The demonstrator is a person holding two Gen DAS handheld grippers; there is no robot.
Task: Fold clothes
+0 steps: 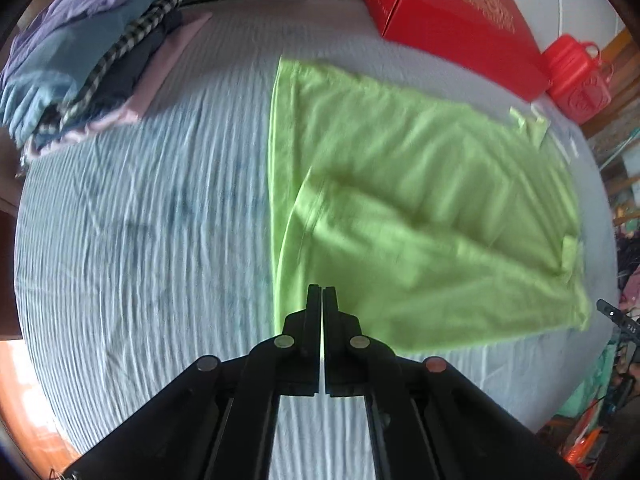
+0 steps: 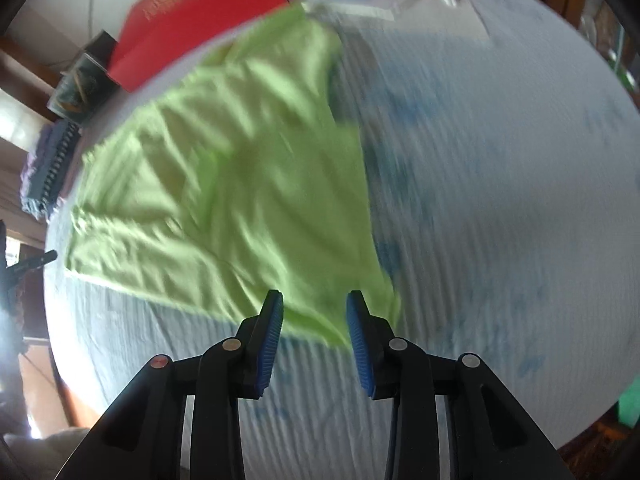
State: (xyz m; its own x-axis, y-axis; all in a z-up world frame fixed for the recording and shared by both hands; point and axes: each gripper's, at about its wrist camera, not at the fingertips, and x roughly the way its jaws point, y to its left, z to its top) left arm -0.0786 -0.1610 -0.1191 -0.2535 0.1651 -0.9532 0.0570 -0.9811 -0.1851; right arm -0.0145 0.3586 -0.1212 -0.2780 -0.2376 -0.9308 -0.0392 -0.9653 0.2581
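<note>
Your left tongs are clenched, black fingers pressed together with only a sliver of light between them and no cloth visibly caught, tips over the near hem of the lime-green garment. Your right tongs are released, ribbed blue pads apart, framing the garment's near corner. The garment lies spread and softly creased on the bed, whose pale blue sheet is finely ribbed. Left of the garment runs a broad stretch of bare sheet. A stack of folded clothes sits far left; a red box and red container line the far edge
</note>
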